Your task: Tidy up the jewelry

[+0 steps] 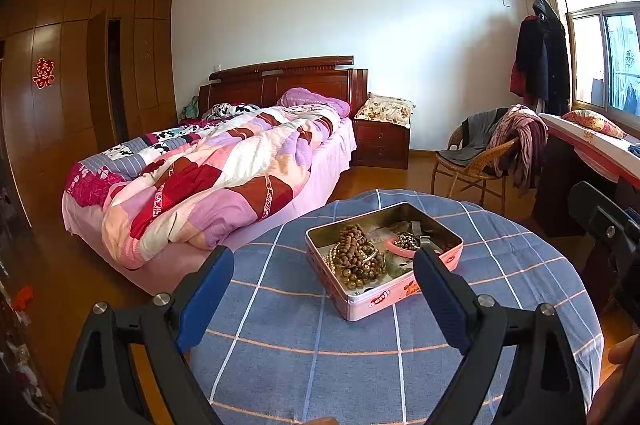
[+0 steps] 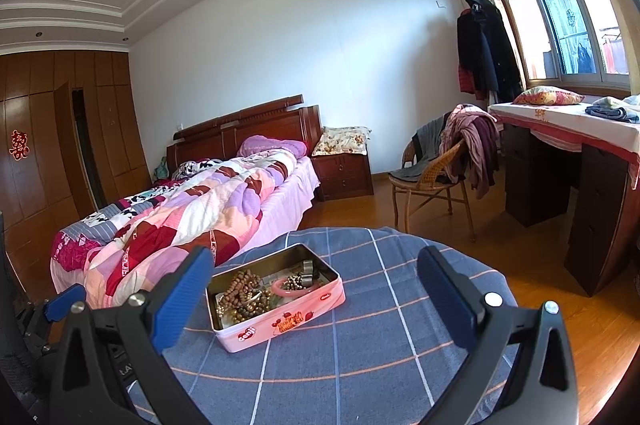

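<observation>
An open pink tin box (image 1: 362, 303) sits on a round table with a blue checked cloth (image 1: 280, 345). Inside lie brown bead strings (image 1: 354, 245), a pink bangle (image 1: 400, 249) and a metal piece (image 1: 418, 228). My left gripper (image 1: 323, 265) is open and empty, held above the table just before the tin. In the right wrist view the tin (image 2: 280, 321) holds the beads (image 2: 242, 287) and the bangle (image 2: 286, 289). My right gripper (image 2: 316, 265) is open and empty, with the tin between its fingers in view.
A bed with a patchwork quilt (image 1: 208, 177) stands left of the table. A wicker chair with clothes (image 2: 436, 169) and a desk (image 2: 572, 145) under the window are to the right. The left gripper shows at the lower left of the right wrist view (image 2: 60, 301).
</observation>
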A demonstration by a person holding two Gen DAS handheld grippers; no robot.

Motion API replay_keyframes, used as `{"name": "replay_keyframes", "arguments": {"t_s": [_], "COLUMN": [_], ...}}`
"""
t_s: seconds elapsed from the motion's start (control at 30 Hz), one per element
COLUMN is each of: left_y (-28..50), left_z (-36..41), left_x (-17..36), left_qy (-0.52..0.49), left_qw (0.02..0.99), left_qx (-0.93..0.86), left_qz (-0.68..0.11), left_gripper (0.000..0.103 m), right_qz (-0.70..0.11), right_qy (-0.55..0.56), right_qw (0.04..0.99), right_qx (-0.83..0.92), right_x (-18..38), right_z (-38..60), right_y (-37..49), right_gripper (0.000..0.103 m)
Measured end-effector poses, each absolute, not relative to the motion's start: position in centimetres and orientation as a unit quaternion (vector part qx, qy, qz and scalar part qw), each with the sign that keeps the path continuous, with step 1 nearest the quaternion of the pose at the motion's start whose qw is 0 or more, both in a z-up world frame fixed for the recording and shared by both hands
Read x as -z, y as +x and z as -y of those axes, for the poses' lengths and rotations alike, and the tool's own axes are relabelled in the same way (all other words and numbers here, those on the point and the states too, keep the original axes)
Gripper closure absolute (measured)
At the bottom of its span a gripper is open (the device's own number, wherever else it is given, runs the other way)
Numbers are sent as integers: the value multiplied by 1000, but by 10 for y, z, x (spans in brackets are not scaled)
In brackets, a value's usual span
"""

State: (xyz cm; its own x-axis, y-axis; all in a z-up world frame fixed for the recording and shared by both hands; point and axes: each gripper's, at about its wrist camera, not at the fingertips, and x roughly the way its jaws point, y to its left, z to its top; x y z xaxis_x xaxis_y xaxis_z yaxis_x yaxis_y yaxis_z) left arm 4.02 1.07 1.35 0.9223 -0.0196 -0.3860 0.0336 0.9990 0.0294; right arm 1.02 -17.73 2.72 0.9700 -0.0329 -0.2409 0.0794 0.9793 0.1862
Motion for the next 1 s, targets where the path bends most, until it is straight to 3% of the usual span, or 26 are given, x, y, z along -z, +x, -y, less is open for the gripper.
{"name": "replay_keyframes", "arguments": {"t_s": [1.0], "left_y": [39], "left_z": [-11], "left_x": [-19], "left_qy": [19], "left_qw": [980], "left_qx": [2], "left_qz": [-197], "left_gripper": [11], "right_qz": [-119], "right_qy": [104], "right_qw": [987], "right_qx": [28], "right_x": [-29], "right_z": [176], "right_y": [9], "right_gripper": [0]}}
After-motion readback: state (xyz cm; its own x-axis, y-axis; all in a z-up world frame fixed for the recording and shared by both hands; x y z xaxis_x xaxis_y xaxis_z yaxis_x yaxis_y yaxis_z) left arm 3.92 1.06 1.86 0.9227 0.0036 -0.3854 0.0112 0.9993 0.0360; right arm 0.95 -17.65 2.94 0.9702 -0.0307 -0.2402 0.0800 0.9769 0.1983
